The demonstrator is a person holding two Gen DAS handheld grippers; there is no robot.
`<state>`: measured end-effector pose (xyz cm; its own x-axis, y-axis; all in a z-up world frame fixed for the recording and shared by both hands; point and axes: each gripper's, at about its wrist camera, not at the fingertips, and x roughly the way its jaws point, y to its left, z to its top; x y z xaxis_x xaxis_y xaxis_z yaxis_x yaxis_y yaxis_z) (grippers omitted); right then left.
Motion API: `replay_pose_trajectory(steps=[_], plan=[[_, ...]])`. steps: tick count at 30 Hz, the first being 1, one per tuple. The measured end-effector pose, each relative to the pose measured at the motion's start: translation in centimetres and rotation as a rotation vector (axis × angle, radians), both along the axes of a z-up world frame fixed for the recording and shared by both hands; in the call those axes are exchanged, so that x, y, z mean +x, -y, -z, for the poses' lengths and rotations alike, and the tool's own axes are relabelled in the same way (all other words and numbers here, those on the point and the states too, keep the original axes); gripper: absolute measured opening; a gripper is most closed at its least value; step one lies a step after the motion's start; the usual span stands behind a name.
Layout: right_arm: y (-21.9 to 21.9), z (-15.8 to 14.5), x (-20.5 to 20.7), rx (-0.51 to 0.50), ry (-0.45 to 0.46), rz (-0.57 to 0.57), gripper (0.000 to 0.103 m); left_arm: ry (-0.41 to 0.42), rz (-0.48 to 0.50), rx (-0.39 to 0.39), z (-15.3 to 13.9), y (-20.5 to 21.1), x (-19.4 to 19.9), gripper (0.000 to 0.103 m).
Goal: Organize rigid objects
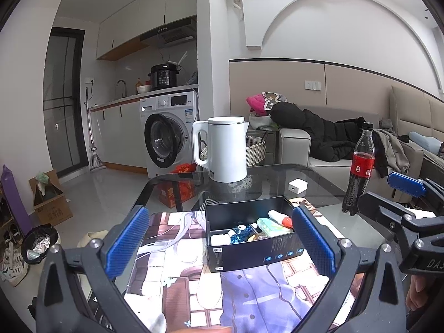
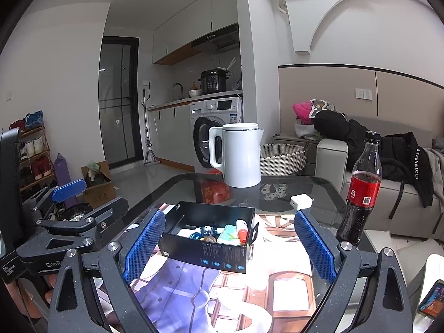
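Note:
A black open box (image 1: 251, 245) sits on a printed mat (image 1: 249, 288) on the glass table. It holds several small items: a white tube with a red cap (image 1: 280, 218), a green packet (image 1: 270, 226), a blue item (image 1: 239, 234). My left gripper (image 1: 222, 242) is open and empty, raised just in front of the box. My right gripper (image 2: 229, 245) is open and empty, also in front of the box (image 2: 206, 245). Each gripper shows at the edge of the other's view.
A white kettle (image 1: 223, 148) stands at the table's far side. A cola bottle (image 1: 359, 168) stands at the right. A small white charger cube (image 1: 297, 186) lies between them. A sofa with clothes is to the right, and a phone (image 2: 431, 302) lies at the lower right.

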<state>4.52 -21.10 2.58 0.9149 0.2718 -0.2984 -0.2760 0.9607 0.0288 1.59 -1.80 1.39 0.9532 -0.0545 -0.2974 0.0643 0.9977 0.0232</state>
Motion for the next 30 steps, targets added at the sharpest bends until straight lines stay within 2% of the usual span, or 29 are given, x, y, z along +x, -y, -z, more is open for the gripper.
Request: replay_pose_trajectory(steps=[30], plan=[[-0.22, 0.07, 0.05, -0.008, -0.010, -0.008, 0.096, -0.018, -0.026, -0.006, 0.32, -0.17, 0.46, 0.103]])
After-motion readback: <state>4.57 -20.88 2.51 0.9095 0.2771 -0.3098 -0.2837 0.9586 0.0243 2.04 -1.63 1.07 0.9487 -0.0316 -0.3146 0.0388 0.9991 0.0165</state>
